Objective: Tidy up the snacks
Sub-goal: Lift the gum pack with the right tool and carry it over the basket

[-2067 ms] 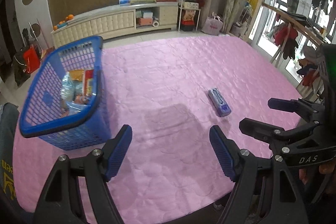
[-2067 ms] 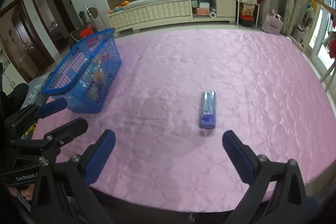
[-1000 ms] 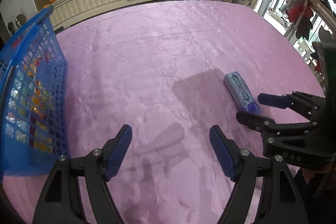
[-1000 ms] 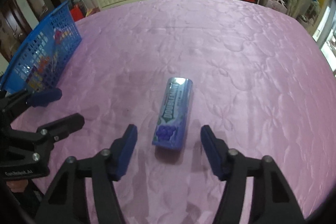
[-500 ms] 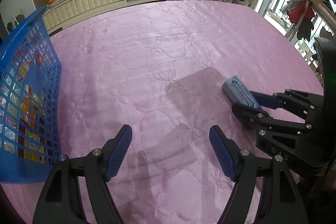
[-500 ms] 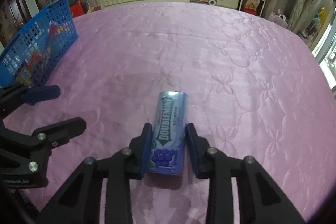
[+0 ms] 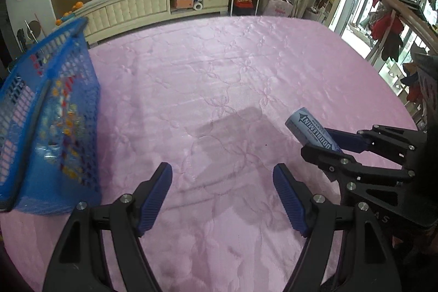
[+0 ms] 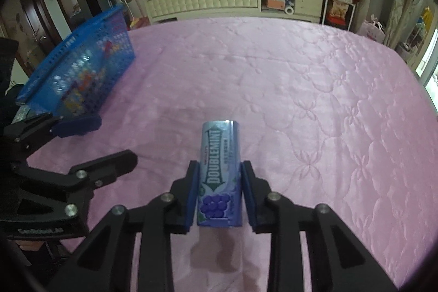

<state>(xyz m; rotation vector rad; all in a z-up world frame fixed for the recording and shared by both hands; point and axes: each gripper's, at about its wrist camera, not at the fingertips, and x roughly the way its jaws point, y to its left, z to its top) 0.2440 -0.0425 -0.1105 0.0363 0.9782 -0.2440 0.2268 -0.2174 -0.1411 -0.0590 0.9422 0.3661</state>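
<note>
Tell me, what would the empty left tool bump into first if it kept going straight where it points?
Probably the pink quilt. The left tool tilts down at bare fabric, with the blue basket off to one side.

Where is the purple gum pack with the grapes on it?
The purple Doublemint gum pack is clamped in the right gripper, low centre in the right wrist view, above the pink quilted cover.

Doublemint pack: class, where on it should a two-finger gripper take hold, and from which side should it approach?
Grip the Doublemint pack across its narrow width, pads on the two long side edges near one end, approaching along its length. It is a long, flat-sided box, so those edges seat squarely, as the right gripper shows.
</note>
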